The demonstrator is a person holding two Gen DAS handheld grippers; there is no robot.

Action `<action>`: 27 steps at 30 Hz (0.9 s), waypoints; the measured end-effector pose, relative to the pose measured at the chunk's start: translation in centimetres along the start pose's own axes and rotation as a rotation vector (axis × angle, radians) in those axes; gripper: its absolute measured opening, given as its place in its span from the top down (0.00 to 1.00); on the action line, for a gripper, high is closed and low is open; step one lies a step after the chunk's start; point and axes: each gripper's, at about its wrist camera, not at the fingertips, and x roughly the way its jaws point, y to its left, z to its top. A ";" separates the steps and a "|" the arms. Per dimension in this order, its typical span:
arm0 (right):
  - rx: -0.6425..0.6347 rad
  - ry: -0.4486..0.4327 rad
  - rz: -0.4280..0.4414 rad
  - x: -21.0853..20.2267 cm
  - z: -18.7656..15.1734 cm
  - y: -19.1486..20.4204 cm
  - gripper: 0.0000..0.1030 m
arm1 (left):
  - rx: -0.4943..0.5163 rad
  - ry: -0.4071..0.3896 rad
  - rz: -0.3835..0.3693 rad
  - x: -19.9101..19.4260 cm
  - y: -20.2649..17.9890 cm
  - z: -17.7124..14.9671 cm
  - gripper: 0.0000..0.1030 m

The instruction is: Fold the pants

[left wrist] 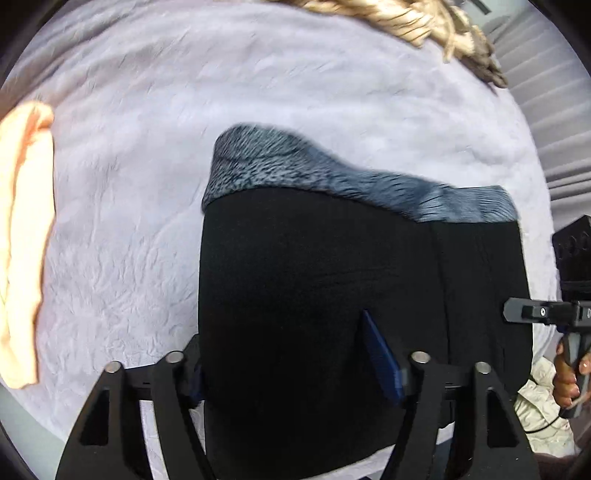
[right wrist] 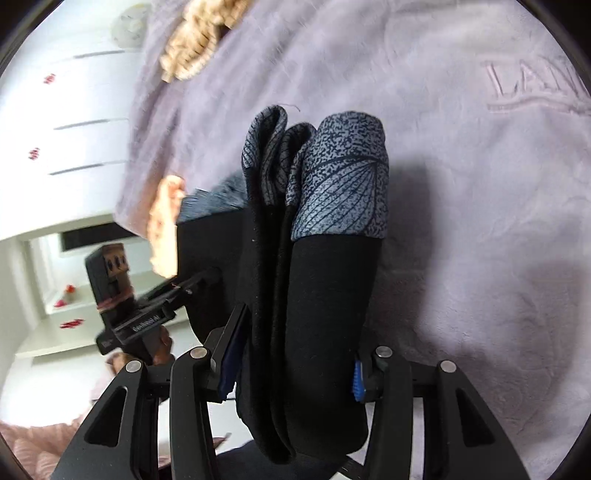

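The black pants [left wrist: 314, 288] have blue-grey patterned cuffs [left wrist: 332, 173] and hang folded above a lilac blanket [left wrist: 147, 184]. My left gripper [left wrist: 295, 369] is shut on the pants, with one blue pad [left wrist: 380, 354] showing. In the right wrist view the pants [right wrist: 321, 314] hang in several bunched layers with the patterned cuffs [right wrist: 343, 184] at the far end. My right gripper [right wrist: 291, 362] is shut on the pants. The right gripper also shows at the right edge of the left wrist view [left wrist: 546, 310]. The left gripper shows at the left of the right wrist view [right wrist: 147, 317].
A peach garment [left wrist: 22, 240] lies on the blanket at the left. A tan knitted item [left wrist: 406, 22] lies at the blanket's far edge. White furniture [right wrist: 74, 110] stands beyond the blanket's edge. Raised lettering [right wrist: 532, 85] marks the blanket.
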 end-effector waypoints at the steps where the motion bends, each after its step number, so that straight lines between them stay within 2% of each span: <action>1: 0.006 0.005 -0.026 0.3 0.0 -0.1 0.51 | -0.022 0.002 -0.013 0.5 0.6 -0.1 0.16; 3: 0.035 -0.003 -0.039 0.2 0.2 -0.5 0.44 | -0.075 0.009 -0.063 0.9 1.6 0.0 0.11; 5: 0.045 -0.001 -0.083 0.1 0.3 -0.3 0.39 | -0.092 0.013 -0.063 1.0 1.7 0.1 0.09; 10: -0.017 -0.026 -0.230 -1.3 -1.0 1.2 0.31 | 0.009 -0.035 0.059 -1.5 0.6 -0.9 0.09; 11: -0.029 -0.040 -0.249 -1.5 -1.3 1.8 0.28 | 0.024 -0.048 0.062 -1.9 0.0 -0.9 0.09; 13: -0.038 -0.075 -0.264 -2.2 -1.8 2.7 0.23 | 0.042 -0.078 0.043 -3.2 -0.6 -1.3 0.09; 18: -0.023 -0.187 -0.251 -4.6 -4.0 3.5 0.21 | 0.086 -0.137 0.038 -6.5 -0.5 -3.6 0.09; 19: -0.023 -0.208 -0.249 -5.2 -4.6 3.6 0.21 | 0.090 -0.139 0.036 -6.8 -0.3 -4.0 0.08; 20: -0.027 -0.235 -0.255 -5.6 -5.1 4.1 0.20 | 0.093 -0.136 0.037 -7.1 0.0 -4.3 0.00; 25: -0.044 -0.305 -0.305 -6.1 -6.7 6.8 0.16 | 0.147 -0.161 0.093 -8.3 0.3 -6.1 0.00; 27: -0.060 -0.322 -0.303 -6.0 -7.2 8.1 0.05 | 0.177 -0.160 0.119 -8.5 -0.8 -6.5 0.00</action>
